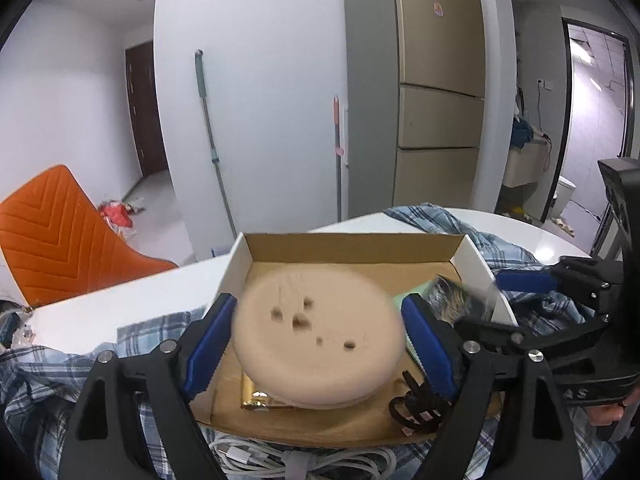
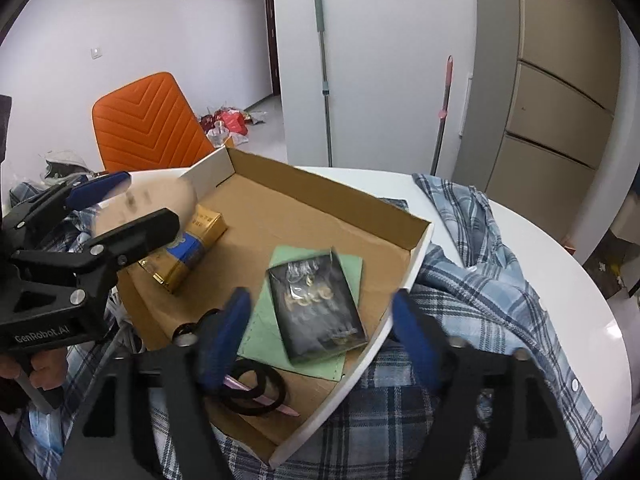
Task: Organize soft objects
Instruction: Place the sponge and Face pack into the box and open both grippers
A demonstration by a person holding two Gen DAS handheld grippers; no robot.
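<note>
My left gripper (image 1: 316, 336) is shut on a round beige sponge pad (image 1: 318, 334) with small holes, held over the open cardboard box (image 1: 352, 246). In the right wrist view the left gripper (image 2: 120, 204) and the blurred pad (image 2: 146, 206) hang over the box's left end (image 2: 208, 176). My right gripper (image 2: 320, 336) is open and empty above the box's near right rim, over a black packet (image 2: 318, 308) on a green sheet (image 2: 264, 320). A blue plaid shirt (image 2: 480, 272) lies around the box.
In the box lie a gold and blue carton (image 2: 188, 252) and black hair ties (image 2: 252, 388). A white cable (image 1: 296, 456) lies in front of the box. The round white table (image 2: 560, 264) has an orange chair (image 2: 144, 124) behind it.
</note>
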